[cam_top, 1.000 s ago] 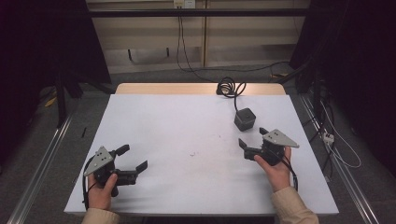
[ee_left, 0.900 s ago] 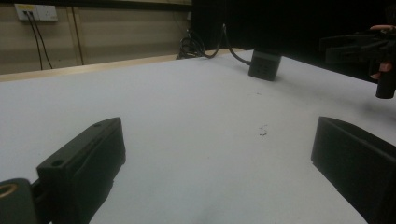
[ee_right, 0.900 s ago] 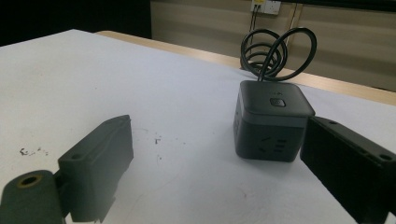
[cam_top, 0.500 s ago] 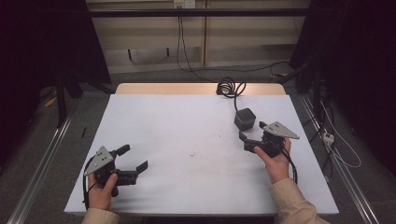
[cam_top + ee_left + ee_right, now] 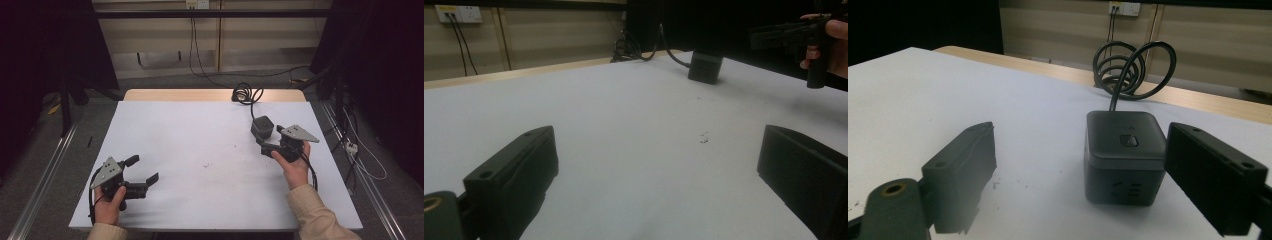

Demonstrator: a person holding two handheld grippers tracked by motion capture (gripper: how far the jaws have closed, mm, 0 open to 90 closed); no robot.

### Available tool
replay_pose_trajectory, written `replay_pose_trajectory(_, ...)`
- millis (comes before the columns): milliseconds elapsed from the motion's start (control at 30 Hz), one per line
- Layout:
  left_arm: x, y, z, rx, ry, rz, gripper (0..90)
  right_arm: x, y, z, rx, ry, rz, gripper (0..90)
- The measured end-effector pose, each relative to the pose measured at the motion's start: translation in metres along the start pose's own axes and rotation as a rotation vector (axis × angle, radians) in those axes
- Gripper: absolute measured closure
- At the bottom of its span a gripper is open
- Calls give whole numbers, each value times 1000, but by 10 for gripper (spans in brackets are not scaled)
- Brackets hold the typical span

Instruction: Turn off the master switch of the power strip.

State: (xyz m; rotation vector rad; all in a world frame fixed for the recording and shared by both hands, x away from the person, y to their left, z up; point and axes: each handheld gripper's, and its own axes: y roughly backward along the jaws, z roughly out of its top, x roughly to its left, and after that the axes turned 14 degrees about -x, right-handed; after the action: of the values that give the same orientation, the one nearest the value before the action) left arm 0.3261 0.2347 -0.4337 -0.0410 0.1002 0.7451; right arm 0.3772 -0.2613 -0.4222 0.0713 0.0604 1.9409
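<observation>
Status: approach phase, no grasp made. The power cube (image 5: 262, 127) sits upright on the white table (image 5: 200, 145), far right area, its black cord (image 5: 246, 94) running back to a coil at the far edge, on the wooden strip there. Right gripper (image 5: 272, 146) is just near-side of the cube; in the right gripper view the cube (image 5: 1124, 156) stands between the spread jaws, hard up against the right-hand one and well apart from the left-hand one. Whether that jaw touches the cube is unclear. Jaws are released, nothing held. Left gripper (image 5: 142, 175) sits at the near left corner, low over the table, jaws spread wide and empty, well apart from the cube; the left gripper view shows bare table between them and the cube (image 5: 705, 65) far off. My read: alignment is mostly there but off-centre, so what's left is centring on the cube, closing on its sides, then lifting or moving it. Cord slack looks fine for a short move. Left hand (image 5: 107, 205) has no job yet.
</observation>
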Motion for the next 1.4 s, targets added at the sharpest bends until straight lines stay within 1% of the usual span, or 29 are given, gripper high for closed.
replay_pose_trajectory(67,0,0,0,-1,0,0,27,-2,-1,0,5,3,-4,136)
replay_pose_trajectory(133,0,0,0,-1,0,-1,26,-3,-2,0,10,-10,-2,138)
replay_pose_trajectory(233,0,0,0,-2,1,-2,26,-4,-4,1,15,3,2,147)
replay_pose_trajectory(333,1,1,0,-9,17,-1,26,-4,-7,3,10,11,2,155)
replay_pose_trajectory(400,1,1,0,-11,16,1,26,-4,-8,4,15,19,1,159)
replay_pose_trajectory(433,1,1,0,-10,10,1,26,-5,-9,4,15,19,3,162)
replay_pose_trajectory(567,1,1,0,-7,6,-1,26,-6,-12,7,16,19,4,169)
replay_pose_trajectory(633,1,1,0,-6,11,0,26,-6,-13,8,18,22,2,170)
replay_pose_trajectory(800,0,0,0,-7,8,-2,26,-9,-17,9,28,12,-1,170)
replay_pose_trajectory(933,1,0,0,-6,9,-1,26,-12,-20,9,31,14,-6,174)
replay_pose_trajectory(1100,1,1,-1,-5,11,-1,26,-14,-23,9,36,12,-7,202)
replay_pose_trajectory(1267,1,0,0,-7,8,-2,27,-15,-26,11,37,19,5,236)
replay_pose_trajectory(1400,0,0,-1,-6,9,-2,26,-16,-28,13,34,12,5,256)
